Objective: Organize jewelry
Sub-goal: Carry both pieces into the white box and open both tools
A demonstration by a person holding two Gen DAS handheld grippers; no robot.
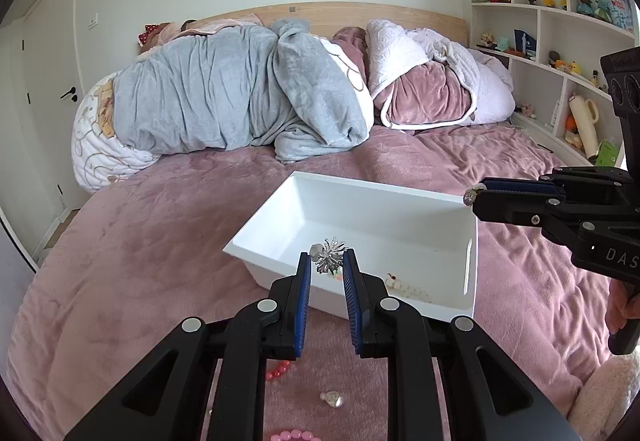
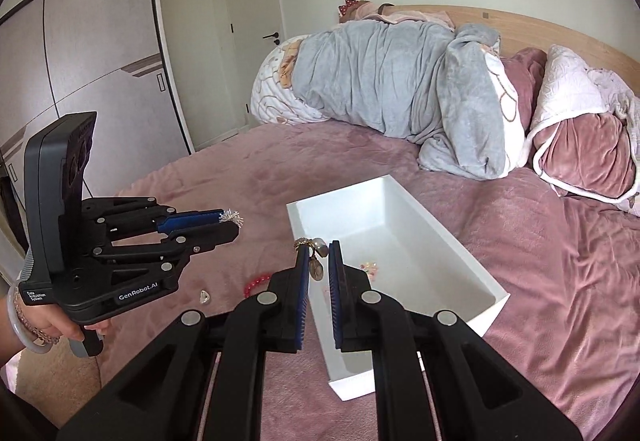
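Jewelry is being carried toward the white rectangular plastic bin (image 1: 472, 241) on the pink plush bed (image 1: 140, 241), presumably for dropping inside. A spiky silver brooch with a pearl (image 1: 329, 255) is being pinched at the tips of the left claw (image 1: 326, 269), narrowly parted. A gold-toned pendant with a pearl (image 2: 316, 261) is being gripped likewise by the right claw (image 2: 319, 261). Pale beads (image 1: 408, 287) are lying in the bin, while red beads (image 2: 256, 283) are waiting on the bed.
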